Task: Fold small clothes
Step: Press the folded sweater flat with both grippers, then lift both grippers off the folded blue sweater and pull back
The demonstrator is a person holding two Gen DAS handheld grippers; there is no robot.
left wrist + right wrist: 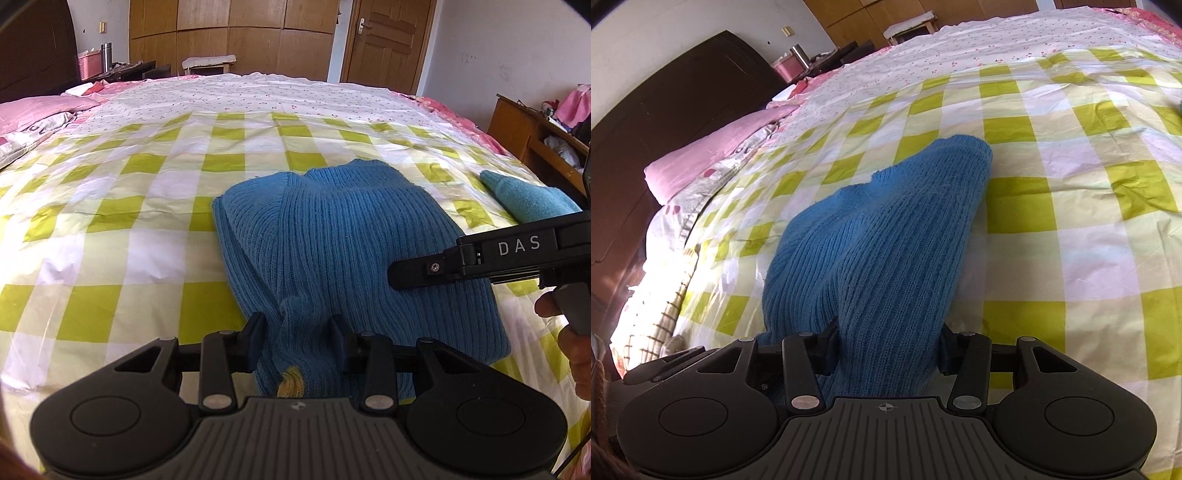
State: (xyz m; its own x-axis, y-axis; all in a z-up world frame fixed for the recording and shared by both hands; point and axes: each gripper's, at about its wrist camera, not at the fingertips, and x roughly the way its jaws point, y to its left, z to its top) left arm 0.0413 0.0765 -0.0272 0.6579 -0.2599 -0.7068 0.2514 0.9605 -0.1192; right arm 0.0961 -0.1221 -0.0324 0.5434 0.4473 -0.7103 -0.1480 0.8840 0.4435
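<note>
While blue knit garment (332, 236) lies on checked bed cover (122, 221), near edge bunched between left gripper (297, 341) jaws, clenched on it; right gripper (886, 347) jaws likewise grasping knit.

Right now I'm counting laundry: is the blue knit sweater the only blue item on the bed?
No, a second, lighter blue cloth lies apart from the blue knit sweater.
</note>
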